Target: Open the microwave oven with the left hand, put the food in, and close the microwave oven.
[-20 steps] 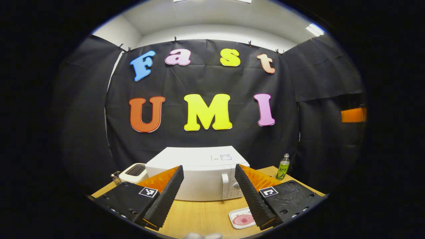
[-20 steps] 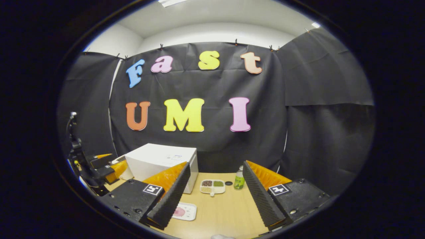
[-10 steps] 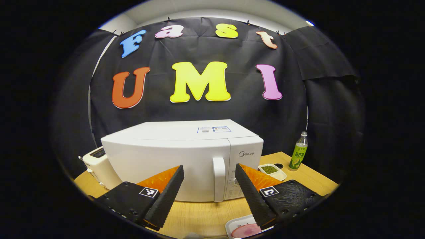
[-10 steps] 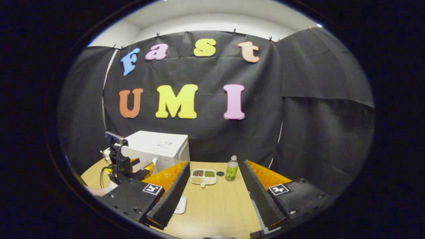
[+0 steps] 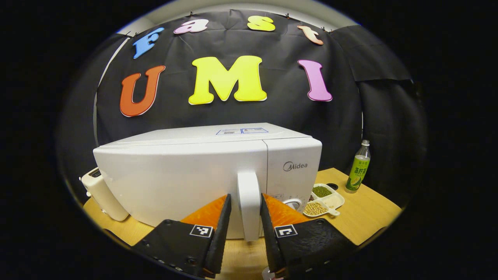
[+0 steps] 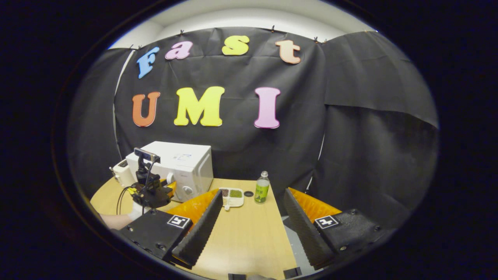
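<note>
White microwave [image 5: 186, 171]: door shut, sits on wooden table [image 5: 369, 214], dead ahead of left gripper and very close.
Door handle [image 5: 249, 204]: white vertical bar, stands between the two left fingers.
Left gripper [image 5: 245, 233]: jaws narrowed around the handle, a black ribbed finger [image 5: 222, 233] on each side; thin gaps seem visible, firm contact can't be confirmed, so can't tell if it is clamped.
Left gripper, seen from right gripper view [image 6: 153, 192]: off to the front-left, up against microwave [image 6: 175, 167] front, cable trailing, a bit of the person's hand below it.
Right gripper [image 6: 253, 229]: jaws spread wide, holding nothing, hovering over table [image 6: 249, 241] near its front edge, well apart from the microwave.
Food tray [image 5: 323, 198]: white divided dish with green and tan beans, on table to the right of left gripper, just beside microwave's right end; in right gripper view [image 6: 232, 195] it lies ahead, just past the left fingertip.
Green bottle [image 5: 358, 167]: upright, farther right beyond the tray; in right gripper view [image 6: 262, 188] straight ahead, just beside the tray.
Small dark round cap [image 6: 248, 193]: flat on table between tray and bottle.
Toaster [image 5: 102, 192]: white, to the left of left gripper, beside microwave's left end.
Control knob [image 5: 291, 203]: low on microwave's right panel, partly behind right finger of left gripper.
</note>
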### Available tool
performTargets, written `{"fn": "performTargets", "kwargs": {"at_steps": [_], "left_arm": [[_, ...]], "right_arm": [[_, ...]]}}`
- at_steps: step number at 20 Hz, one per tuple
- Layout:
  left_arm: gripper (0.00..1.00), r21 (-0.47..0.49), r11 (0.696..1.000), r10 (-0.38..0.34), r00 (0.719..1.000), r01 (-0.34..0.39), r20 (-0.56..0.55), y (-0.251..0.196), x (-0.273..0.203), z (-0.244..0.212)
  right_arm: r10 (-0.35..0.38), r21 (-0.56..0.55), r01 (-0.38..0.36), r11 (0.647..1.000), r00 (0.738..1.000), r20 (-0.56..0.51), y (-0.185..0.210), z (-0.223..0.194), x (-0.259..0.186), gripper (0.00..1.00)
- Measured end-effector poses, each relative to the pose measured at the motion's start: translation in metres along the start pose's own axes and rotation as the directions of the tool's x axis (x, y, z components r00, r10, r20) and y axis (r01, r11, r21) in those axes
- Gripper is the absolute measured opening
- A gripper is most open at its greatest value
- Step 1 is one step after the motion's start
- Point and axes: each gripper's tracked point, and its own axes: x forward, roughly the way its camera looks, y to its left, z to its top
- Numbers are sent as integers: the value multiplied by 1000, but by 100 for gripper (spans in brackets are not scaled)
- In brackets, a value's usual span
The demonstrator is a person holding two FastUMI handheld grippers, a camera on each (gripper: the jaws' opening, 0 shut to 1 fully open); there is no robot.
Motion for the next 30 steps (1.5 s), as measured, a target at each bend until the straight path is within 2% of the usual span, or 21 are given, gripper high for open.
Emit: {"fn": "performTargets", "kwargs": {"at_steps": [1, 2, 3, 6, 7, 8, 9, 10, 11, 12, 13, 14, 15, 17, 18, 22, 29, 30], "left_arm": [[41, -16, 1000, -2, 1000, 2, 5, -1, 1, 0], [23, -14, 1000, 0, 1000, 0, 1, -1, 2, 0], [23, -20, 1000, -2, 1000, 2, 0, -2, -1, -1], [13, -50, 999, -10, 1000, 9, -9, -2, -3, -1], [7, -62, 998, -14, 1000, 13, -17, -3, -4, -1], [7, -72, 997, -19, 1000, 17, -23, -3, -5, -1], [7, -82, 996, -22, 999, 20, -29, -3, -7, -1], [1, -73, 997, -26, 999, 24, -27, -3, -6, 0], [2, -70, 997, -27, 999, 25, -31, -4, -5, -1], [1, -76, 997, -33, 999, 30, -33, -4, -6, -1], [1, -86, 996, -39, 999, 35, -36, -4, -6, -1], [10, -90, 995, -43, 998, 39, -42, -5, -8, -2], [1, -88, 995, -45, 998, 40, -50, -4, -17, -6], [1, -73, 996, -61, 998, 60, -14, -3, -37, -8], [1, -80, 994, -72, 997, 70, -18, -2, -48, -12], [1, -45, 994, -104, 994, 103, -22, 7, -92, -23], [1, -40, 997, -74, 996, 72, -45, 47, -168, -41], [2, -42, 997, -64, 997, 62, -50, 53, -177, -44]], "right_arm": [[7, 1, -7, 1000, 1000, -4, 2, -1, 3, 96], [16, 2, -16, 1000, 1000, -9, 5, -2, 4, 100], [28, 4, -28, 1000, 1000, -11, 8, -3, 6, 95], [54, 8, -54, 999, 998, -13, 14, -2, 8, 96], [63, 7, -63, 998, 998, -11, 16, -2, 7, 96], [68, 4, -68, 998, 998, -7, 18, -1, 8, 96], [73, 2, -73, 997, 997, -5, 18, 0, 8, 100], [78, 2, -78, 997, 997, -2, 20, 1, 8, 100], [83, 1, -83, 997, 997, -1, 21, 1, 8, 95], [88, -1, -88, 996, 996, 3, 22, 2, 8, 95], [88, -5, -88, 996, 996, 6, 22, 3, 7, 100], [90, -6, -90, 996, 996, 12, 22, 5, 6, 100], [89, -4, -89, 996, 996, 19, 22, 6, 5, 100], [83, -17, -82, 996, 996, 24, 23, 3, 2, 100], [85, -24, -84, 996, 996, 22, 25, 1, 1, 95], [112, -26, -112, 993, 993, 28, 44, -2, -8, 96], [177, -64, -175, 982, 984, 29, 90, -7, -23, 96], [193, -68, -191, 979, 981, 24, 100, -9, -24, 100]]}}
